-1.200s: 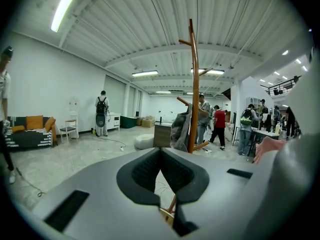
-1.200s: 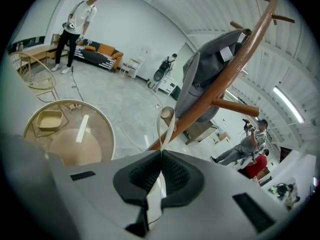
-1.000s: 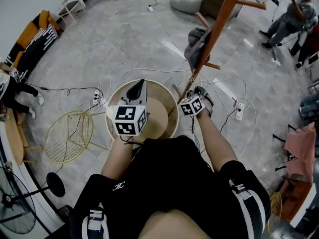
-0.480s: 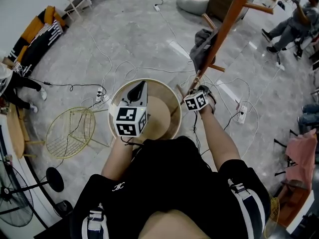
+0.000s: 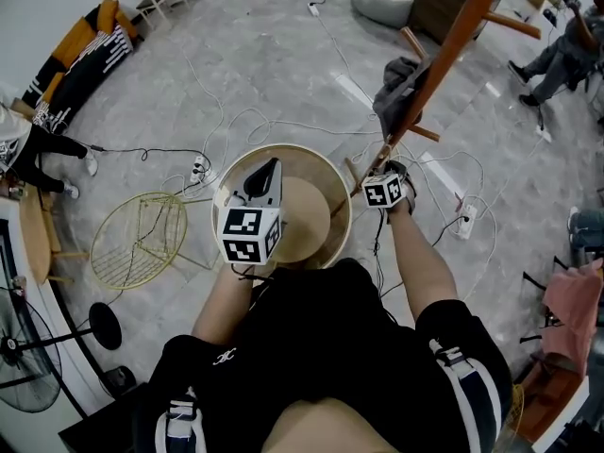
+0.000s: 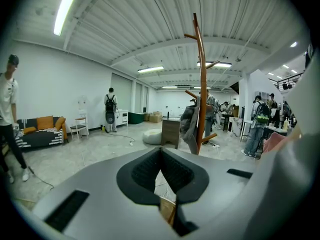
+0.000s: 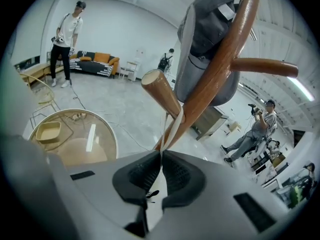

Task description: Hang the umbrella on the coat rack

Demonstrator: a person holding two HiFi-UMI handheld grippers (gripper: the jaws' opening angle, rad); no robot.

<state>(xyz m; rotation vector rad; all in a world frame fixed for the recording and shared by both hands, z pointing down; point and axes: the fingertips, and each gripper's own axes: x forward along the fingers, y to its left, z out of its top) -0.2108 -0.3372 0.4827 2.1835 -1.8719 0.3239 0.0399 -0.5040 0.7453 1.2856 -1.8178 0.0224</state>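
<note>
While the left gripper [image 6: 160, 152] has jaws together, the right gripper [image 7: 161, 156] pinches a flat white strap [image 7: 173, 127].

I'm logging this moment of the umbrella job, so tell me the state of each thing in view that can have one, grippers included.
left gripper: shut, nothing between its jaws.
right gripper: shut on the white strap.
white strap: runs up from the jaws, apparently looped over a peg's base.
coat rack: standing upright.
grey garment: hanging on the coat rack.
ceiling light: on.
</note>
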